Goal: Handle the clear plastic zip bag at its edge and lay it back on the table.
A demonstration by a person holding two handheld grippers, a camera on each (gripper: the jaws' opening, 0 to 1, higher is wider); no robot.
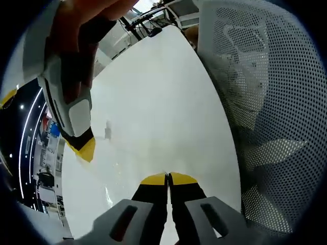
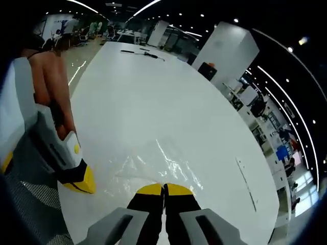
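The clear zip bag (image 2: 159, 164) lies crinkled and nearly flat on the white table (image 2: 153, 97). In the right gripper view my right gripper (image 2: 164, 190) is shut at the bag's near edge, and the creases run toward its yellow tips. In the left gripper view the bag (image 1: 115, 171) is only faint glints. There my left gripper (image 1: 167, 178) is shut over bare table with nothing between its jaws. The left gripper (image 2: 82, 182) stands just off the bag's left side, held by a hand. The right gripper (image 1: 86, 149) points down at the bag's edge.
A white mesh chair (image 1: 265, 102) stands close along the table's edge. A thin grey strip (image 2: 246, 182) lies on the table right of the bag, and dark cables (image 2: 144, 53) rest at the far end. Office desks line the background.
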